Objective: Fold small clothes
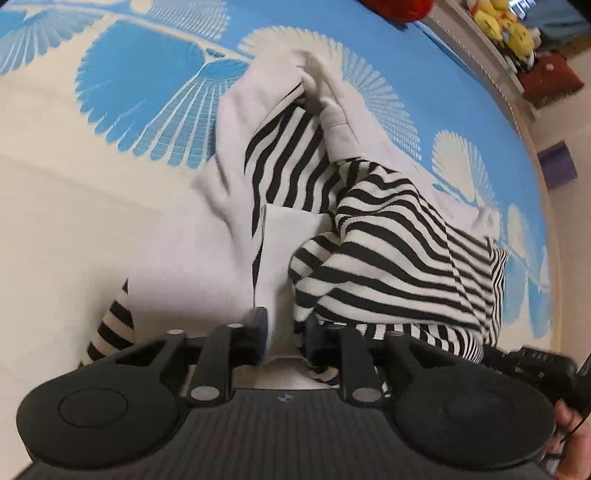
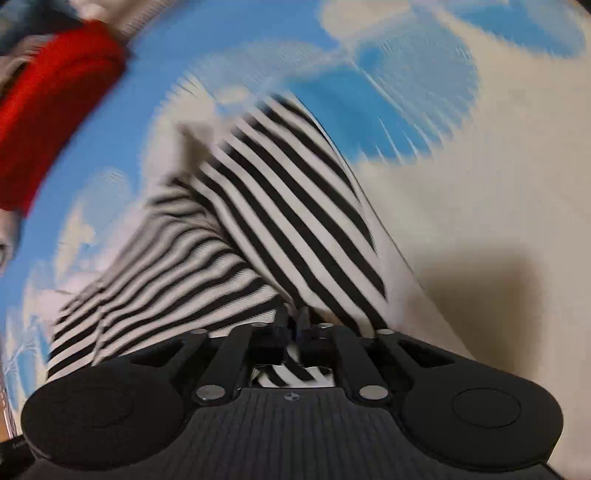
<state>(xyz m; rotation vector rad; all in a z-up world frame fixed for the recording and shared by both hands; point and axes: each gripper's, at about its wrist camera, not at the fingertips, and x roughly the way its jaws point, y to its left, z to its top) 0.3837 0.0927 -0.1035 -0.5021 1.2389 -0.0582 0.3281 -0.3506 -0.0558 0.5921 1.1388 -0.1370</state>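
A small garment of black-and-white striped knit with plain pale grey parts [image 1: 388, 251] lies crumpled on a blue and cream patterned bed cover [image 1: 140, 92]. My left gripper [image 1: 286, 332] is shut on a pale grey fold of it near the camera. My right gripper [image 2: 294, 325] is shut on a striped edge of the same garment [image 2: 280, 229], which stretches away from the fingers and is lifted off the cover. The right wrist view is motion-blurred.
A red garment [image 2: 55, 107] lies at the far left of the right wrist view and also shows at the top of the left wrist view [image 1: 399, 9]. Yellow plush toys [image 1: 506, 26] and a dark red box sit beyond the bed edge.
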